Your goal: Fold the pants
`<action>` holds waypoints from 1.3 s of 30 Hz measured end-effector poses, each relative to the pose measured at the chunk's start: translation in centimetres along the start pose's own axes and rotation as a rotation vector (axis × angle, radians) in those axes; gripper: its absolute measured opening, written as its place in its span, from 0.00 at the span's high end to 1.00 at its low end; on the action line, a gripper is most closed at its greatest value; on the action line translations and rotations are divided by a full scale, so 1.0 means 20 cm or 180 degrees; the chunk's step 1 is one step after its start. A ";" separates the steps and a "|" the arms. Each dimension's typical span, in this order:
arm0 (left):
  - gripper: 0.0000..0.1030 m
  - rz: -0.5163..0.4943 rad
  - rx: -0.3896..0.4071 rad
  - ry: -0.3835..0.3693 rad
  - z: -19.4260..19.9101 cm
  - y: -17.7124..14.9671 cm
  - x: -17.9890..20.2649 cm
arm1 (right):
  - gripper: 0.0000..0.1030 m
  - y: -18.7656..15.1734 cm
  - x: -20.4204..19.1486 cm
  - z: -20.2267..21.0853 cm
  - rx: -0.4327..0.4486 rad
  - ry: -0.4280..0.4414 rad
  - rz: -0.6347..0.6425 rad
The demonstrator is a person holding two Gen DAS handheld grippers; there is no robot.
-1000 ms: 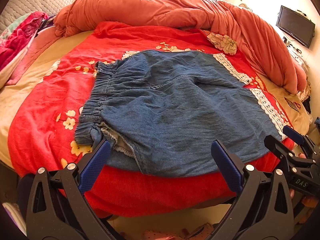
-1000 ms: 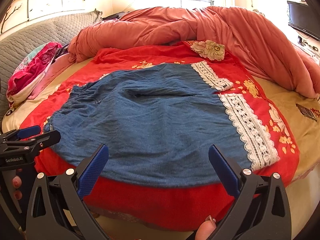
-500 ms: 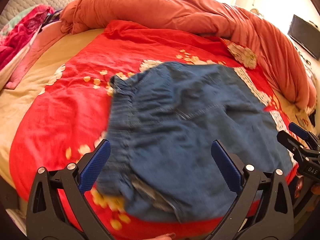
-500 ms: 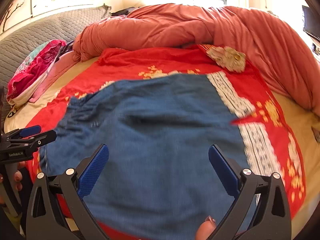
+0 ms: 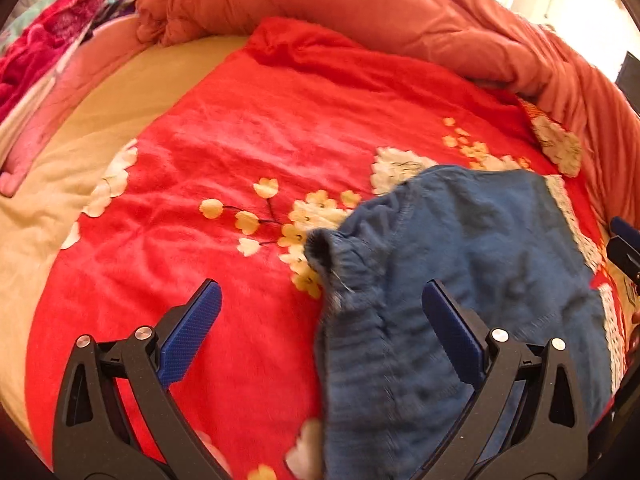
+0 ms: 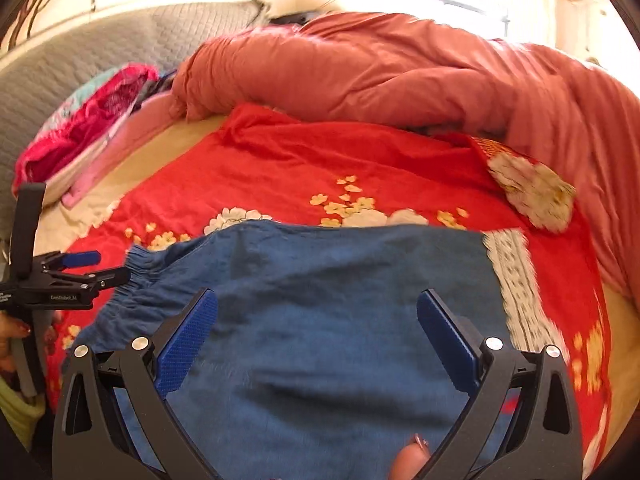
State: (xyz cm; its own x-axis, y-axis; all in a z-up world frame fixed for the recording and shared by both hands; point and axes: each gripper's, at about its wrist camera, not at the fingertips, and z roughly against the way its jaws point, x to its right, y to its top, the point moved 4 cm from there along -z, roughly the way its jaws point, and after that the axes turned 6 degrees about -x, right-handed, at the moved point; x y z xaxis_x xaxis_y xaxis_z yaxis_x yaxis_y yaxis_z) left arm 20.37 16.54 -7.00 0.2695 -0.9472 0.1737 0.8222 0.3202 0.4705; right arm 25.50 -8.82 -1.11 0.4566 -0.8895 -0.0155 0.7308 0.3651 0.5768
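Blue denim pants [image 6: 320,280] lie flat on a red flowered blanket [image 6: 320,160], elastic waistband to the left, white lace trim [image 6: 516,280] along their right edge. My right gripper [image 6: 316,300] hovers open over the middle of the denim, nothing between its blue pads. In the left wrist view the pants [image 5: 480,260] fill the lower right, and the waistband corner [image 5: 332,264] is bunched and raised. My left gripper [image 5: 320,296] is open, its right finger [image 5: 448,328] over the denim and its left one over bare blanket. The left gripper [image 6: 114,266] shows beside the waistband.
A rumpled orange duvet [image 6: 400,68] runs along the far side of the bed and down its right. Pink and red clothes [image 6: 88,128] are piled at the far left against a grey quilted headboard [image 6: 120,48]. A beige sheet [image 5: 80,152] borders the blanket.
Both grippers have moved forward from the bed's near edge to over the pants. The left view has swung left, so the pants sit to its right. The waistband corner looks more bunched.
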 end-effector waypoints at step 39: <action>0.77 -0.0389 0.0621 -0.0311 0.02 0.13 -0.02 | 0.95 0.23 -0.27 -0.62 -0.0428 0.0666 0.1436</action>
State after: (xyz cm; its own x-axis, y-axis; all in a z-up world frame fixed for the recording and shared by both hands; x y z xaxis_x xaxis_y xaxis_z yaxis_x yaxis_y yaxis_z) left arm 22.21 17.74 -5.47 0.1164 -0.9761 0.1838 0.7309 0.2094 0.6495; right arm 32.63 0.98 -8.45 0.8232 -0.5664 0.0396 0.4901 0.7441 0.4539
